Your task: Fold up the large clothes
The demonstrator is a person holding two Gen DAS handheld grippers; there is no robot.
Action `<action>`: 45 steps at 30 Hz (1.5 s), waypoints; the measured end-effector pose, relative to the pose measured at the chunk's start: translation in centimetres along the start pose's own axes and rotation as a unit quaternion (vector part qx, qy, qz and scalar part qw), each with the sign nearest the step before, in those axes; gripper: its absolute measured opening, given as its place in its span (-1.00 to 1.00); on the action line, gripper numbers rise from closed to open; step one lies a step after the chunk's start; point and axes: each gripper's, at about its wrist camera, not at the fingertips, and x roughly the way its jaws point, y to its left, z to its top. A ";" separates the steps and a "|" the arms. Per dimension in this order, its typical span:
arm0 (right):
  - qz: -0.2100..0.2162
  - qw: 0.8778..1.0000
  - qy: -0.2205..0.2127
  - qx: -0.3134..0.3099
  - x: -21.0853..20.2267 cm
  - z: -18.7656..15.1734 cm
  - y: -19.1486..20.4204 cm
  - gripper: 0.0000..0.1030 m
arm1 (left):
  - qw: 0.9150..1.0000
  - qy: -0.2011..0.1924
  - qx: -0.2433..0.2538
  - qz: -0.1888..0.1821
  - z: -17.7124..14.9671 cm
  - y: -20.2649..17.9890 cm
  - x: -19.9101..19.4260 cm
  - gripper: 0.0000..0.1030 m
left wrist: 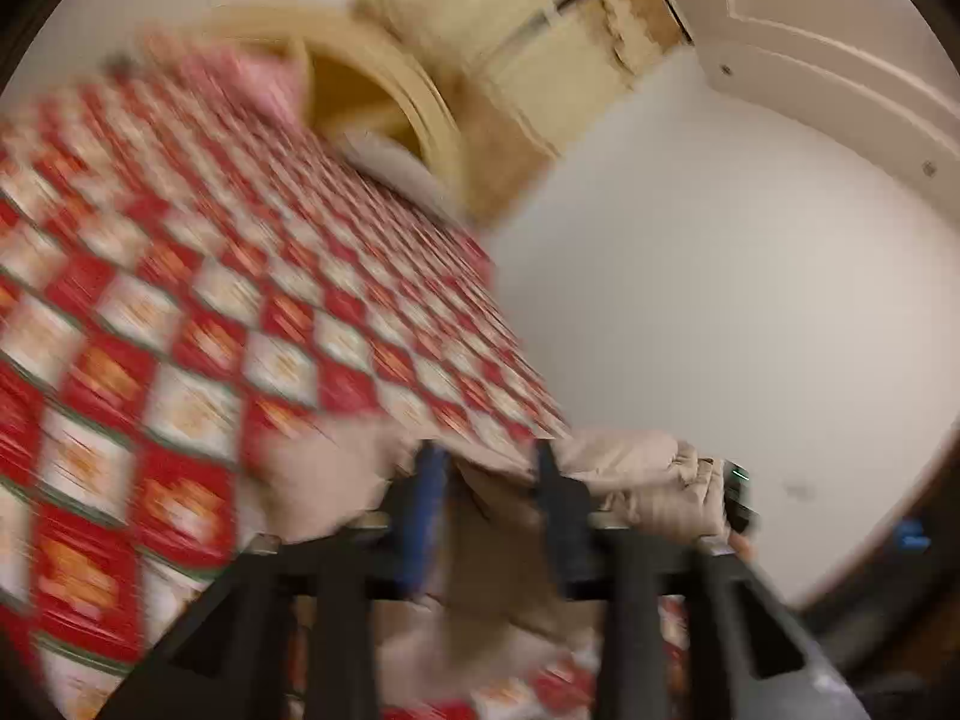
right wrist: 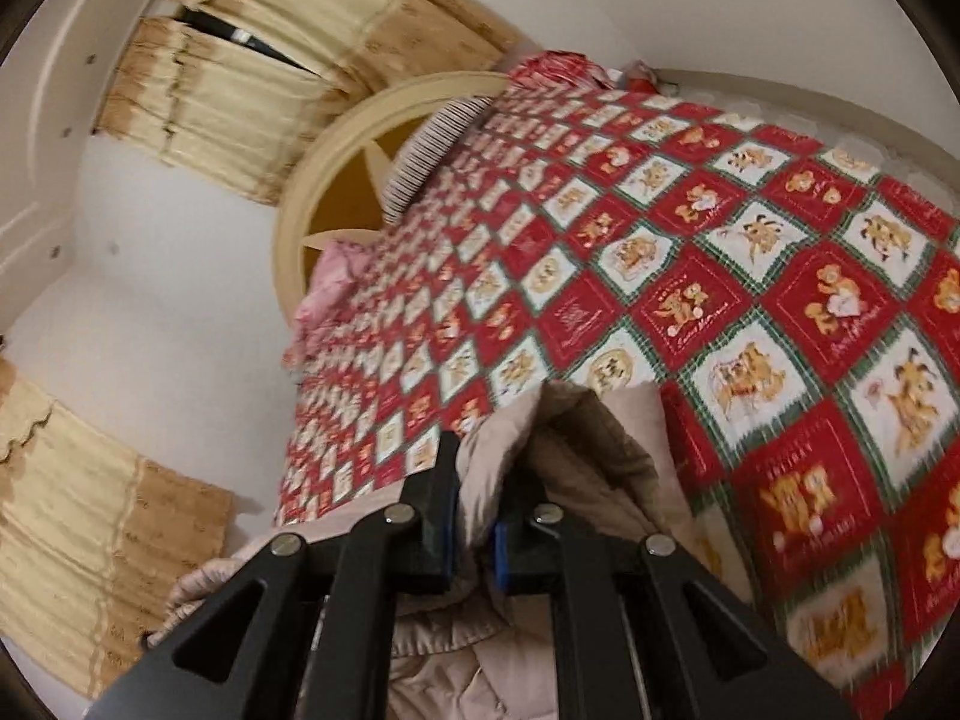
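A beige padded jacket (left wrist: 654,480) lies bunched at the near edge of a bed with a red and white teddy-bear quilt (left wrist: 210,300). In the blurred left wrist view my left gripper (left wrist: 489,468) stands open, its two fingers well apart. A fold of the jacket hangs loosely in the gap, and the pads do not press on it. In the right wrist view my right gripper (right wrist: 480,480) is shut on a thick fold of the jacket (right wrist: 600,468), which rises over the quilt (right wrist: 720,300). The cloth hides the tip of the right-hand finger.
A round cream headboard (right wrist: 300,228) stands at the far end of the bed, with a striped pillow (right wrist: 426,150) and a pink cloth (right wrist: 330,288) beside it. Cream curtains (right wrist: 240,90) hang on the white wall (left wrist: 720,270).
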 end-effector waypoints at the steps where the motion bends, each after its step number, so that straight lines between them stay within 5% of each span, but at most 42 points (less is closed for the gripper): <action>1: -0.011 1.000 0.002 -0.003 1.1 0.3 -0.2 -0.79 | 0.999 -0.024 0.002 0.025 0.2 0.0 -0.7 0.57; 3: -0.027 1.000 0.008 0.003 3.0 0.6 -0.7 -0.78 | 0.994 -0.089 0.002 0.058 0.2 -0.6 -1.7 0.70; 7: -0.068 0.997 0.018 -0.017 7.3 0.3 -1.1 -0.75 | 0.989 -0.068 0.099 0.090 -1.5 -6.6 3.7 0.70; 10: -0.075 0.997 0.014 -0.023 8.9 -0.1 -1.4 -0.65 | 0.970 -0.020 0.224 0.092 -4.9 -12.5 9.9 0.71; 12: -0.077 0.997 0.004 -0.029 9.2 -0.4 -1.3 -0.49 | 0.947 0.018 0.304 0.106 -7.9 -15.4 14.9 0.71; 16: -0.067 0.996 -0.035 -0.044 7.6 -1.2 0.2 0.48 | 0.918 0.045 0.363 0.155 -10.1 -15.8 21.7 0.71; 18: -0.090 0.989 -0.084 -0.087 5.9 -2.3 2.3 0.71 | 0.911 0.053 0.355 0.200 -9.7 -14.2 24.8 0.71; 21: -0.097 0.973 -0.117 -0.173 4.8 -5.3 6.0 0.78 | 0.917 0.083 0.305 0.245 -8.9 -10.8 28.2 0.71; 26: -0.063 0.951 -0.053 -0.298 9.0 -11.1 9.8 0.78 | 0.931 0.101 0.217 0.275 -8.0 -5.9 30.3 0.71; 29: -0.114 0.932 -0.027 -0.342 12.5 -12.9 9.7 0.78 | 0.933 0.098 0.200 0.284 -7.7 -4.7 30.4 0.79; 37: -0.158 0.939 0.013 -0.306 16.2 -11.6 6.8 0.77 | 0.942 0.104 0.168 0.272 -7.7 -3.2 31.2 0.89; 45: -0.188 0.930 0.025 -0.314 17.9 -12.1 6.4 0.81 | 0.934 0.121 0.171 0.289 -8.1 -3.0 32.0 0.97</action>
